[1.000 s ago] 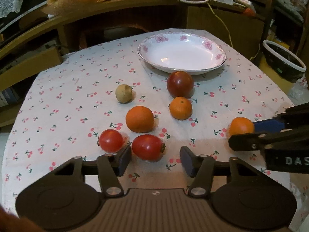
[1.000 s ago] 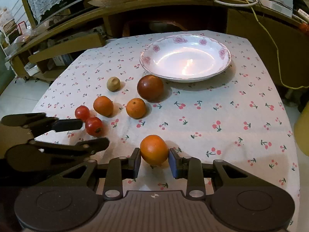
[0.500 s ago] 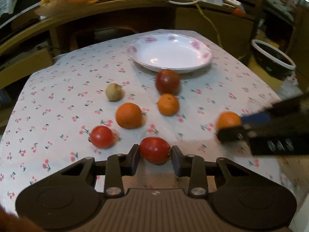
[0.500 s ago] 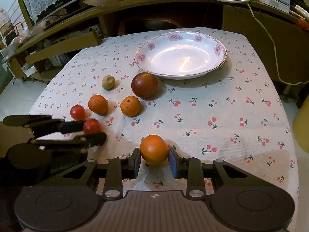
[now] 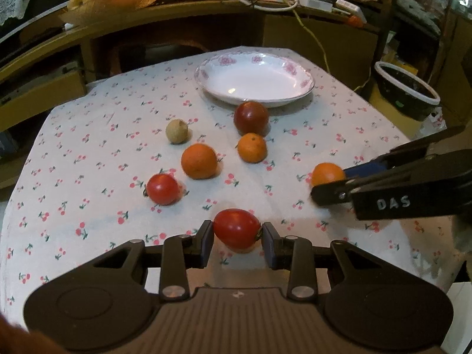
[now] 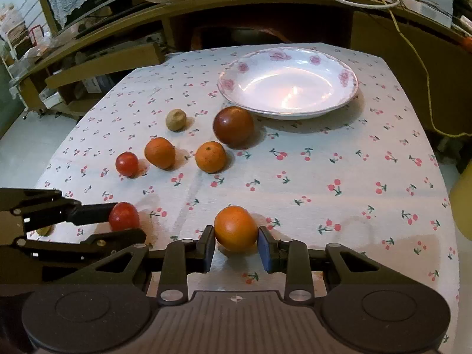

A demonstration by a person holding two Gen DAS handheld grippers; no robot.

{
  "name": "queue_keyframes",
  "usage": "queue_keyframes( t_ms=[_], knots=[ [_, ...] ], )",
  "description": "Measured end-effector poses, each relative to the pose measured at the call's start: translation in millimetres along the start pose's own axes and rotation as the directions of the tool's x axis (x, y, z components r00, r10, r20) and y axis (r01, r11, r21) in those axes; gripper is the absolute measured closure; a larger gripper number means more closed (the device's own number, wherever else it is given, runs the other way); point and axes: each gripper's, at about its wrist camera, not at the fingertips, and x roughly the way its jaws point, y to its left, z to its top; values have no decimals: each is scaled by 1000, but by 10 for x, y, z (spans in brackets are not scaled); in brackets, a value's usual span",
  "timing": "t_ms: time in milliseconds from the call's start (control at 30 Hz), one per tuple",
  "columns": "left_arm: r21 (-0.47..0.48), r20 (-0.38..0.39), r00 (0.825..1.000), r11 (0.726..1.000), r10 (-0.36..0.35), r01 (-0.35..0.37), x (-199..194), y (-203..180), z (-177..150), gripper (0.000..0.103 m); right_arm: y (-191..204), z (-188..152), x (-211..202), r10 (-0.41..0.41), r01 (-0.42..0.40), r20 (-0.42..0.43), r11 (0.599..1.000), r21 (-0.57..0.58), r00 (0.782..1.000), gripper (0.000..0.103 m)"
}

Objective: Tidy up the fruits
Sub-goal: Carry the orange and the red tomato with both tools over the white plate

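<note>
Since a second ago, the left gripper (image 5: pixel 237 236) has just closed its jaws onto the oval red tomato (image 5: pixel 237 229), low on the cherry-print tablecloth (image 5: pixel 88 153). The right gripper (image 6: pixel 234 243) pinches a round orange (image 6: pixel 235 227). Squeezing harder could bruise the soft tomato; either round fruit might roll free before reaching the empty floral white plate (image 5: pixel 305 78).

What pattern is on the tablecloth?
Small red cherries on white tablecloth, clearest in the right wrist view.
</note>
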Motion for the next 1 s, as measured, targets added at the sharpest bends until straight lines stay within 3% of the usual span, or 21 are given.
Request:
queue_keyframes(
  t_ms=[333,633,867,1000],
  knots=[
    [7,9,1000,1000,-9,8,-64,-34,16,63,-18,10,-41,18,-18,13,1000,22,1000,71],
    [-83,87,996,996,20,-13,-326,303,293,63,3,50,-114,50,-51,29,998,39,998,71],
    [19,168,978,992,124,-128,-800,546,751,63,120,297,-228,97,-100,91,995,22,991,71],
    [24,188,972,988,142,-149,-958,591,893,63,144,440,-302,119,-120,132,993,3,984,71]
  ],
)
